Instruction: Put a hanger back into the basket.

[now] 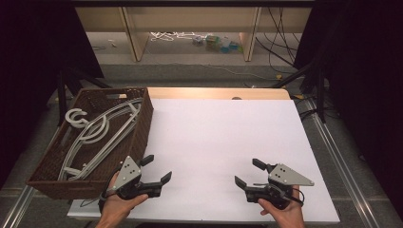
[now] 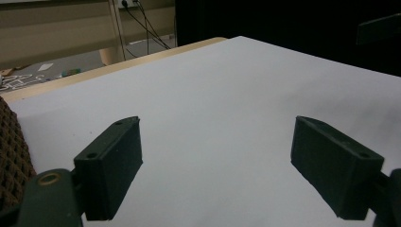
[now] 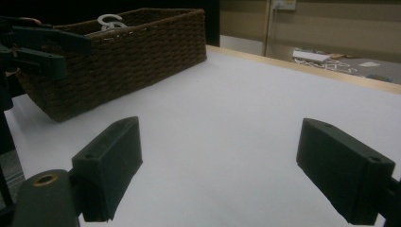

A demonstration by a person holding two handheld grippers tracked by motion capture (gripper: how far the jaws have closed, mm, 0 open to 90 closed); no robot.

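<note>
A brown woven basket (image 1: 138,135) stands at the table's left edge and holds several white plastic hangers (image 1: 97,130). My left gripper (image 1: 157,169) is open near the front edge, just right of the basket's near corner, with nothing between its jaws. My right gripper (image 1: 249,173) is open at the front right, also with nothing in it. In the right gripper view the basket (image 3: 123,56) shows at the upper left with a hanger hook (image 3: 109,21) over its rim, and the left gripper (image 3: 42,45) in front of it. In the left gripper view the black fingers (image 2: 113,165) stand wide apart over the white table (image 2: 213,104).
The white tabletop (image 1: 223,137) stretches between and beyond the two grippers, with a wooden strip along its far edge. Black tripod legs (image 1: 309,76) and cables stand on the floor past the far right corner. Wooden furniture legs rise behind the table.
</note>
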